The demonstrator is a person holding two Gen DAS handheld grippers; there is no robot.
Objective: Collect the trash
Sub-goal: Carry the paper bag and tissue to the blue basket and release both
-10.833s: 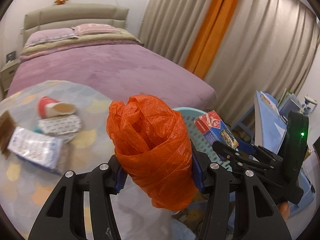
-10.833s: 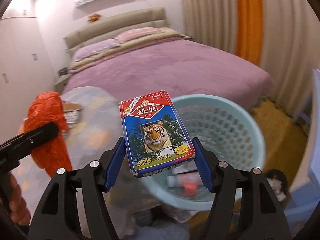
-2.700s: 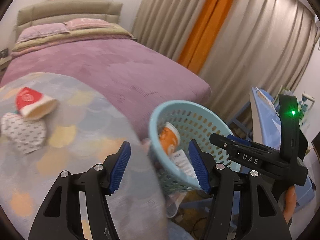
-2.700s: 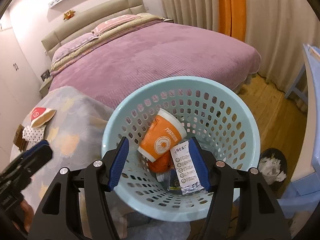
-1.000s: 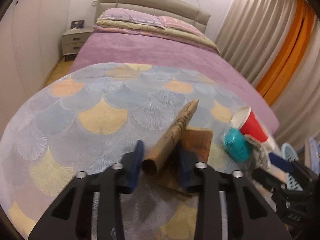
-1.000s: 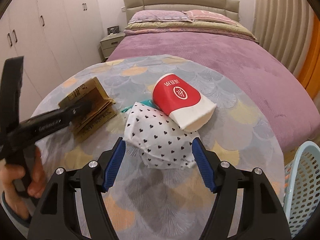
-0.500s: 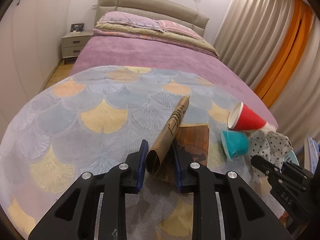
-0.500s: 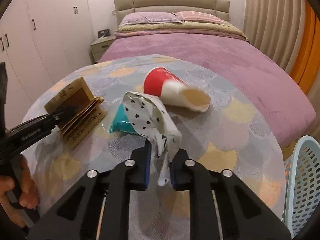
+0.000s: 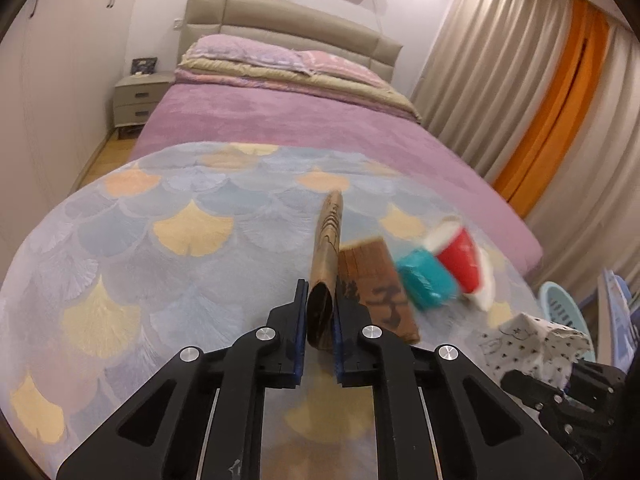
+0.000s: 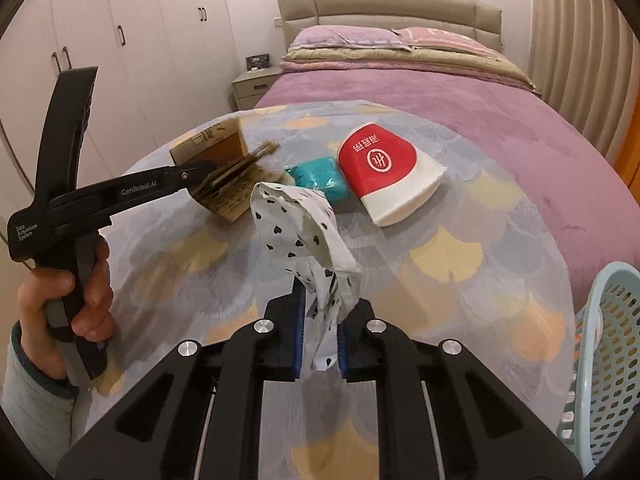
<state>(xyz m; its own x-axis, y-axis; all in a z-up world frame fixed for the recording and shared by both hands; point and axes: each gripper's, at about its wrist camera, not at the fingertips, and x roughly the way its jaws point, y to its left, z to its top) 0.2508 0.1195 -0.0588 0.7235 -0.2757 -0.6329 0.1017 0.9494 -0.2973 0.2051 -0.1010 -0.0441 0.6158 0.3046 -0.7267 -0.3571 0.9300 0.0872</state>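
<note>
My left gripper (image 9: pixel 320 320) is shut on a folded brown cardboard piece (image 9: pixel 328 248) and holds it just above the round table (image 9: pixel 160 280); it also shows in the right wrist view (image 10: pixel 224 184). My right gripper (image 10: pixel 320 320) is shut on a crumpled white wrapper with black hearts (image 10: pixel 304 232), lifted off the table; the wrapper also shows in the left wrist view (image 9: pixel 536 344). A red and white paper cup (image 10: pixel 384 176) lies on its side beside a teal crumpled item (image 10: pixel 320 178). The light blue trash basket (image 10: pixel 600 360) stands at the right.
The table cloth has a fan pattern in blue and yellow (image 10: pixel 460 260). A bed with a purple cover (image 10: pixel 440 92) stands behind the table. White wardrobes (image 10: pixel 120 40) and a nightstand (image 10: pixel 252 84) are at the left. Curtains (image 9: pixel 560 100) hang at the right.
My left gripper has lifted the cardboard piece and turned a little left. My right gripper has raised the heart wrapper clear of the cup and the teal item.
</note>
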